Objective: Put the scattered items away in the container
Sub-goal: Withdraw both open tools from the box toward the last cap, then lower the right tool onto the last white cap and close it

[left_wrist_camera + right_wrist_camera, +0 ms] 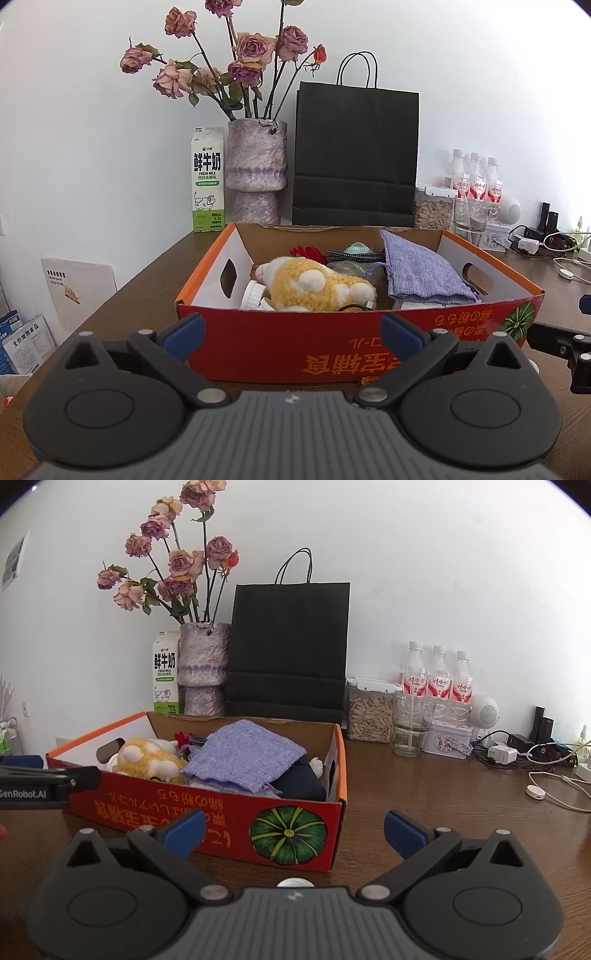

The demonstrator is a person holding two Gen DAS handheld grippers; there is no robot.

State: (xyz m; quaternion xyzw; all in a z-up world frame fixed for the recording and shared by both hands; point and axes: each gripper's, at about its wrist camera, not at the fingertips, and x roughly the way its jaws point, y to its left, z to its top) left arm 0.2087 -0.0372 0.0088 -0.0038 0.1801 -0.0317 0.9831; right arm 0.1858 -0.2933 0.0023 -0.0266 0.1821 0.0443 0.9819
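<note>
A red and orange cardboard box (280, 343) (218, 827) sits on the brown table. Inside lie a yellow plush toy (317, 284) (147, 760), a lilac knit pouch (421, 273) (243, 757), a red flower (306, 253), a white round lid (253, 293) and a dark cloth (303, 779). My left gripper (291, 332) hangs open just in front of the box's near wall, nothing between its fingers. My right gripper (293, 829) is open too, facing the box's right front corner. A small white round object (295, 882) peeks out on the table under it.
Along the wall stand a milk carton (208, 181), a vase of dried roses (256, 166), a black paper bag (354, 162), a jar of seeds (371, 716), a glass (410, 723), three bottles (437, 679) and tangled chargers and cables (517, 753). Bare table (443, 794) lies right of the box.
</note>
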